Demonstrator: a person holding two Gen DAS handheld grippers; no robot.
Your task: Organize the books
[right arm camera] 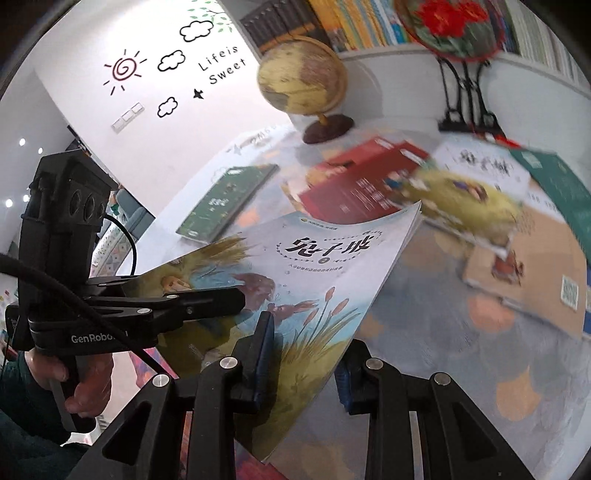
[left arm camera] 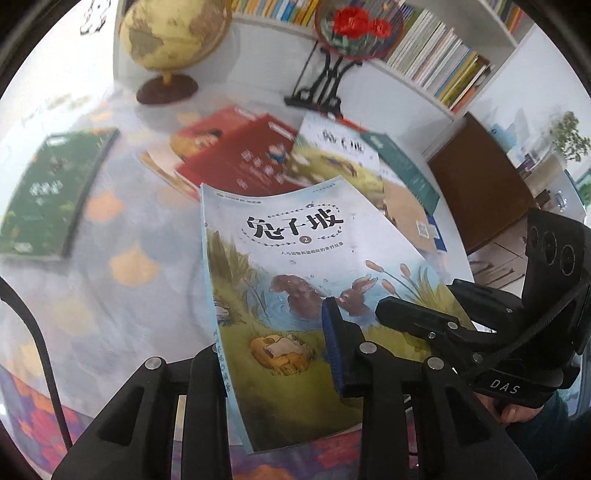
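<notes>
A thin picture book (left arm camera: 295,251) with two rabbits on its pale blue cover hangs tilted above the table, held from both sides. My left gripper (left arm camera: 273,332) is shut on its lower spine side, blue pad on the cover and the other finger behind. My right gripper (right arm camera: 306,343) is shut on the book (right arm camera: 325,266) at the opposite lower edge. Each gripper also shows in the other's view: right gripper (left arm camera: 417,299), left gripper (right arm camera: 207,291). On the table lie a green book (left arm camera: 55,192), a red book (left arm camera: 240,155), a second rabbit book (left arm camera: 332,155) and a teal book (left arm camera: 402,166).
The table (left arm camera: 122,295) wears a pastel patterned cloth. A globe (left arm camera: 173,33) and a red-flowered fan on a black stand (left arm camera: 354,29) stand at its back, under a white shelf of books (left arm camera: 436,55). A brown cabinet (left arm camera: 480,177) is to the right. A hand (right arm camera: 88,380) grips the left gripper's handle.
</notes>
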